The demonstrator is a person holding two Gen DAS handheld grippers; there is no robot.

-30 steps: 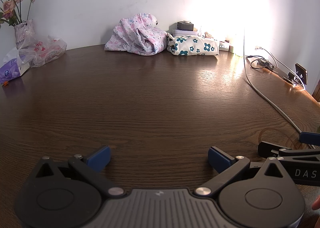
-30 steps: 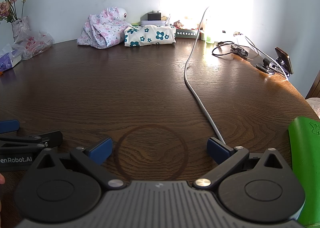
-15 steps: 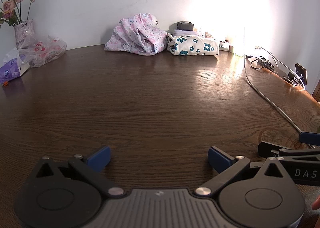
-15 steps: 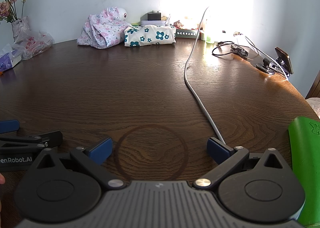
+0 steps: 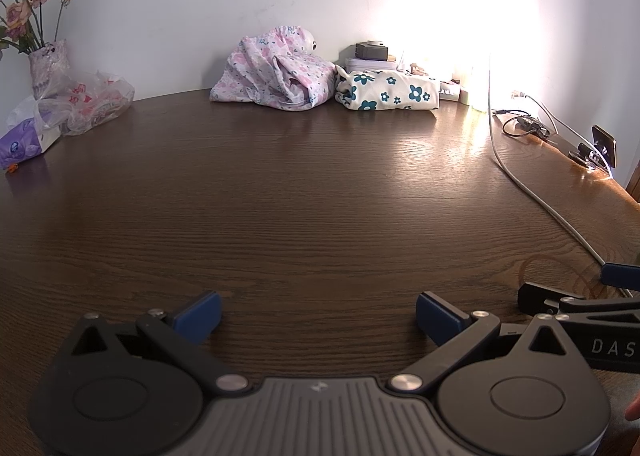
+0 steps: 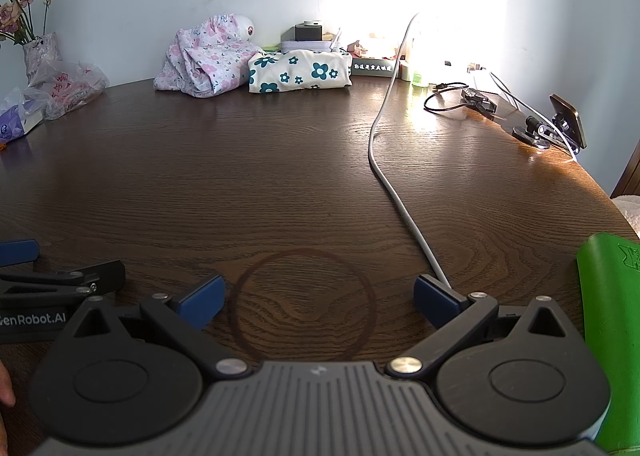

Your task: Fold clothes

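Clothes: pink bundle (image 5: 276, 76) and folded floral piece (image 5: 386, 94), both at tabletop (image 5: 304, 192) far edge. Left tool (image 5: 318, 316), right tool (image 6: 318, 302) released, empty, near edge. Best fetching pink bundle first, gripping by a hem.

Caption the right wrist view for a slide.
Open right gripper low over a dark wooden table, two flowered clothes waiting by the far wall.

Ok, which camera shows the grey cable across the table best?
The right wrist view: the grey cable runs down mid-frame from the bright back wall to the right gripper. The left wrist view shows it only along the right edge.
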